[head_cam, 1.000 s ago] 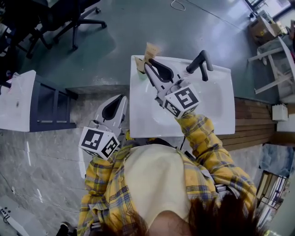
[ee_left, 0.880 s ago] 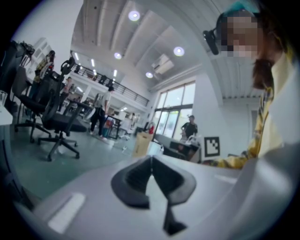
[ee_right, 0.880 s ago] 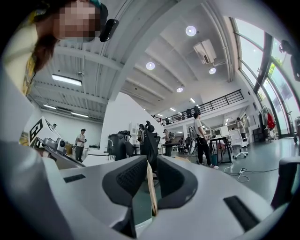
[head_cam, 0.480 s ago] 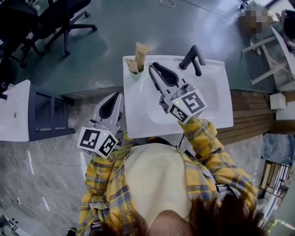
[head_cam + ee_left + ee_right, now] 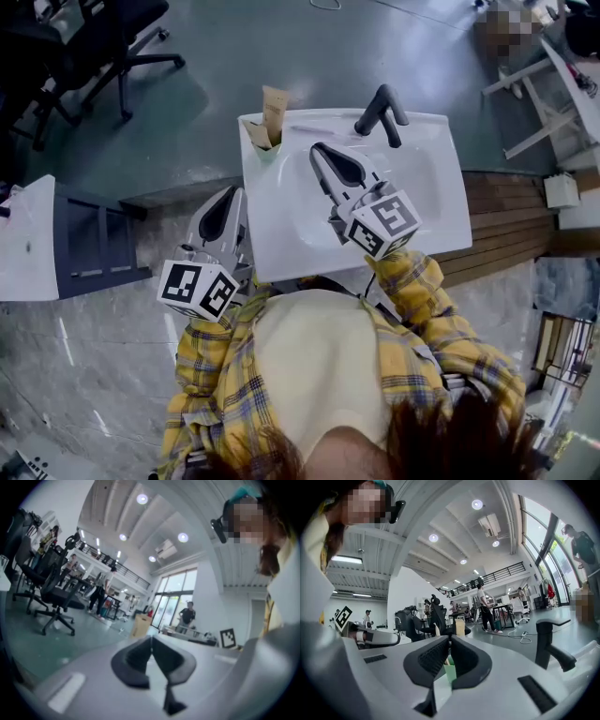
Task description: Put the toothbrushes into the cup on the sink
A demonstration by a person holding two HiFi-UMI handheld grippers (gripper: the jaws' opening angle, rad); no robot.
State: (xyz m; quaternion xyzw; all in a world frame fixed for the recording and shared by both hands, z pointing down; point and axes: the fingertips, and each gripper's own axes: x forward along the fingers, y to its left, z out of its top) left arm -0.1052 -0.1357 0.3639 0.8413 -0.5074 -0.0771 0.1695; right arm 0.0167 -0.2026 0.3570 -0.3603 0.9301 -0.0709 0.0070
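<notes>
**Toothbrushes (image 5: 273, 105) stand in the cup (image 5: 267, 150); both grippers empty**

The green cup sits at the far left corner of the white sink (image 5: 422, 211), on the back ledge, well to the left of the black faucet (image 5: 380, 109). Two toothbrushes in tan cardboard wrappers (no bristles can be made out) stand in it.

The taller toothbrush (image 5: 460, 626) has its long axis close to vertical. Its lower end is down inside the cup and its free end points up, which in the head view reads as pointing away from the person. The shorter toothbrush (image 5: 257, 133) shares the cup and leans to the left, with its top end angled up and outward over the rim.

The right gripper (image 5: 318, 151) is held level over the basin. Its jaws are aimed toward the cup, with a clear gap between them and it. The jaws are pressed together at the tips and nothing is clamped between them. In the right gripper view the cup and the wrappers show beyond the joined tips, not between the pads.

The left gripper (image 5: 234, 193) hangs just off the sink's left edge, over the floor, and points the same general way as the right one. Its jaws are also clenched on nothing, with the tips meeting.
</notes>
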